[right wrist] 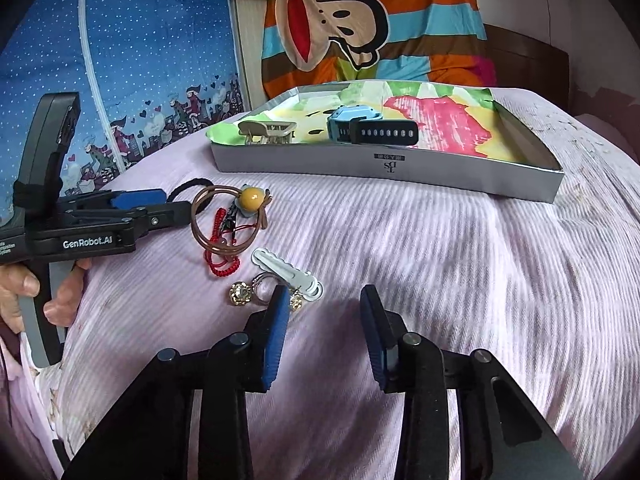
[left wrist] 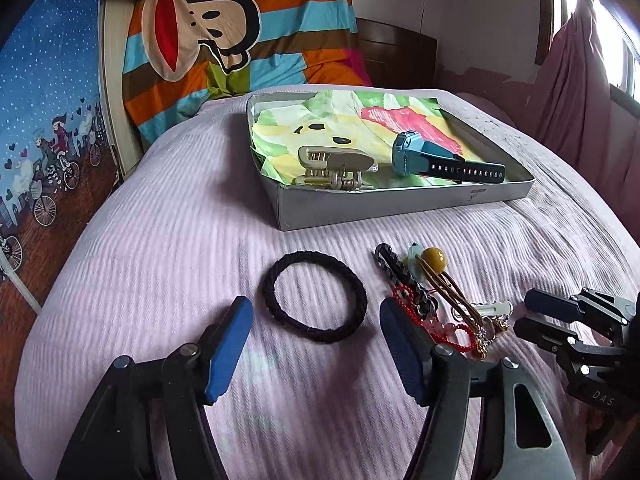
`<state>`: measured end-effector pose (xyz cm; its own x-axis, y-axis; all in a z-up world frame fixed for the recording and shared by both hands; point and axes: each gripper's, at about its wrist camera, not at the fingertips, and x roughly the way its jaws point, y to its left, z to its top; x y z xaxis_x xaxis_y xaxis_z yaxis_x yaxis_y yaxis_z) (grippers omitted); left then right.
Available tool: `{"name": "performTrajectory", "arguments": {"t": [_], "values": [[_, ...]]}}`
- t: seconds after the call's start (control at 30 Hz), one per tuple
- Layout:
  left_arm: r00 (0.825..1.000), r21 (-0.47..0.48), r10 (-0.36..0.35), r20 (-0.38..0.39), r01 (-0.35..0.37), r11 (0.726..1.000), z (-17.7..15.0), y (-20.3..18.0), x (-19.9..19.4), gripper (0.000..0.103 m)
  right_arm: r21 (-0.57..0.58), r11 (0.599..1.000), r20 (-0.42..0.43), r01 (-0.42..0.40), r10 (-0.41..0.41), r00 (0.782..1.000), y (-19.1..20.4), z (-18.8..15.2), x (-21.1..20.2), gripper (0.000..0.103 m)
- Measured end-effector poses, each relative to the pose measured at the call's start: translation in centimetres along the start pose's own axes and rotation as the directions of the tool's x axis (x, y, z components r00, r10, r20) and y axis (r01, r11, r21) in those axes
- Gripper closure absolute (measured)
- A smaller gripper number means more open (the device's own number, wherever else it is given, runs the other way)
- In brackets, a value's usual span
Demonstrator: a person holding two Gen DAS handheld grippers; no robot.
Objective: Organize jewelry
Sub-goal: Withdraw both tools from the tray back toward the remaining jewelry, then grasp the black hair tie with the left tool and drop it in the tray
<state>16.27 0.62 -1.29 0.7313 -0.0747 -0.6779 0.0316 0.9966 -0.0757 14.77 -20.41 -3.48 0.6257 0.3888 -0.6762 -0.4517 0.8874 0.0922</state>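
Observation:
A grey box lid [left wrist: 360, 208] [right wrist: 400, 168] lined with coloured paper holds a beige claw clip [left wrist: 334, 166] [right wrist: 266, 130] and a blue watch [left wrist: 436, 158] [right wrist: 372, 130]. On the pink bedspread lie a black hair tie [left wrist: 314, 297], a yellow-bead hair band [left wrist: 434, 258] [right wrist: 252, 198], a black clip [left wrist: 404, 276], a red cord bracelet [left wrist: 416, 312] [right wrist: 222, 266], a white hair clip [right wrist: 286, 270] and gold earrings [right wrist: 240, 293]. My left gripper [left wrist: 316, 314] [right wrist: 156, 204] is open just before the hair tie. My right gripper [right wrist: 324, 308] [left wrist: 528, 314] is open beside the white clip.
A striped monkey-print cushion [left wrist: 240, 28] leans against the headboard behind the box. A blue patterned wall covering [left wrist: 40, 120] is at the left. A pink curtain [left wrist: 580, 92] hangs at the right.

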Motion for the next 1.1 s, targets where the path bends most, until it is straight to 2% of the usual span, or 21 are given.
{"name": "performTrajectory", "arguments": {"t": [0.13,0.33,0.5,0.6,0.87,1.1], "values": [[1.0,0.009,-0.005,-0.005,0.005,1.0,0.0,-0.2,0.4,0.054,-0.046,0.999,-0.031,-0.02,0.019,0.999,1.1,-0.1,0.6,0.088],[1.0,0.02,-0.025,-0.016,0.026,0.999,-0.1,-0.4,0.8,0.069,-0.055,0.997,-0.063,-0.055,0.051,0.997,1.6,0.2,1.5,0.089],[0.999,0.028,-0.042,-0.019,0.042,0.999,-0.2,-0.6,0.9,0.088,-0.054,0.996,-0.069,-0.067,0.063,0.996,1.7,0.3,1.9,0.092],[0.999,0.032,-0.051,-0.01,0.051,0.998,-0.3,-0.7,0.7,0.095,-0.056,0.996,-0.065,-0.07,0.066,0.996,1.7,0.2,1.8,0.092],[0.995,0.02,-0.086,0.047,0.085,0.996,-0.8,-0.5,-1.1,0.097,-0.057,0.995,-0.035,-0.085,0.083,0.996,1.5,0.1,0.8,0.092],[0.989,0.033,-0.071,0.126,0.067,0.997,-0.1,-0.9,-3.2,0.097,-0.045,0.994,0.035,-0.097,0.098,0.995,0.9,0.5,-1.1,0.092]]}}
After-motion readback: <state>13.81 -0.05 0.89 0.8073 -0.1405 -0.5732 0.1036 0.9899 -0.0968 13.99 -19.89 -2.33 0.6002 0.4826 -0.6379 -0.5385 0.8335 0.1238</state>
